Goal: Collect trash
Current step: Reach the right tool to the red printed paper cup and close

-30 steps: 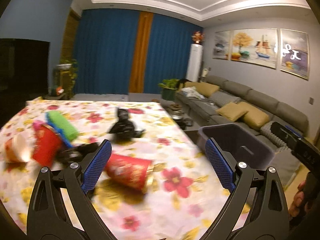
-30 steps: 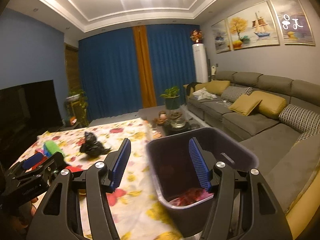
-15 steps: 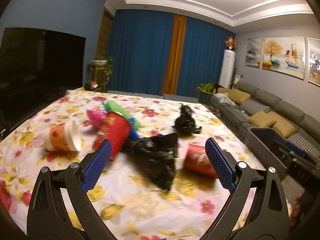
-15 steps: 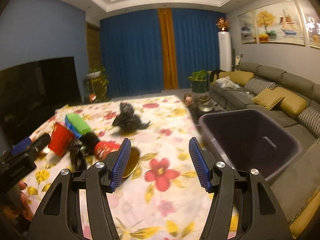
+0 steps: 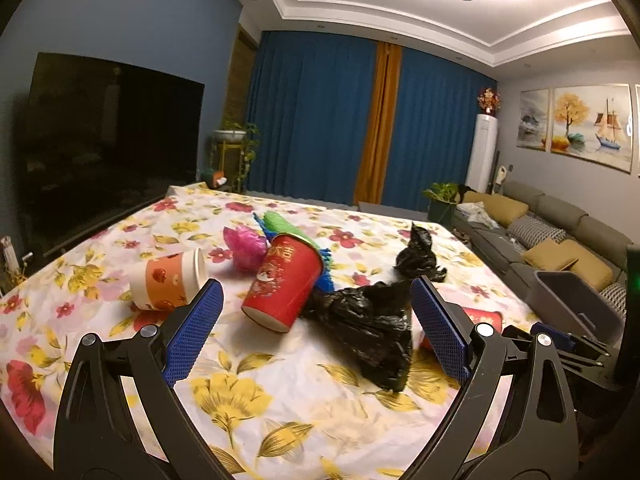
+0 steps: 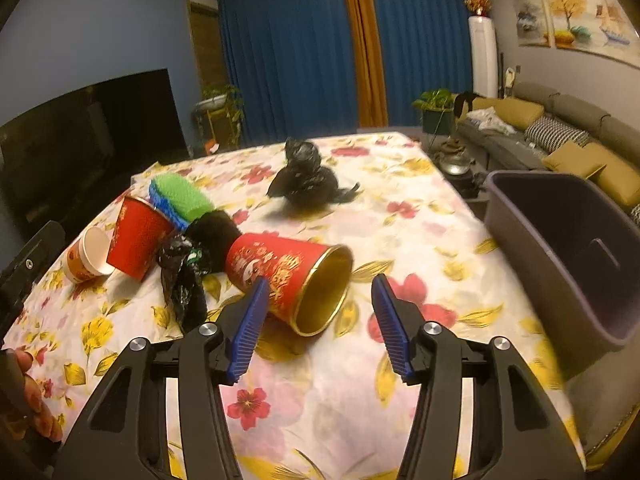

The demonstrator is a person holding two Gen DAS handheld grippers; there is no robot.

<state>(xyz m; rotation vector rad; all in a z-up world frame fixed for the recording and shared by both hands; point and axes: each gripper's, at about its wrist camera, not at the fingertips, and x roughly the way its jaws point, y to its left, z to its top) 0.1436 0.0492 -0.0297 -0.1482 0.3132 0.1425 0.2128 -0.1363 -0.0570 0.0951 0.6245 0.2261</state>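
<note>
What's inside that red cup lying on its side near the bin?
The tipped red cup faces the right camera with its mouth open: a shiny gold lining shows, and nothing in the part visible. The deepest end, near its base, is in shadow, so I cannot rule out something small there.

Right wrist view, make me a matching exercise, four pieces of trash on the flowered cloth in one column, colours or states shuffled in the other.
1. gold-lined red cup
2. crumpled bag
3. sponge
4. white-lined cup

A. green over blue
B. black, alone mid-table
C. on its side, mouth toward the camera
D. orange band, far left

Pairs: 1-C, 2-B, 3-A, 4-D
</note>
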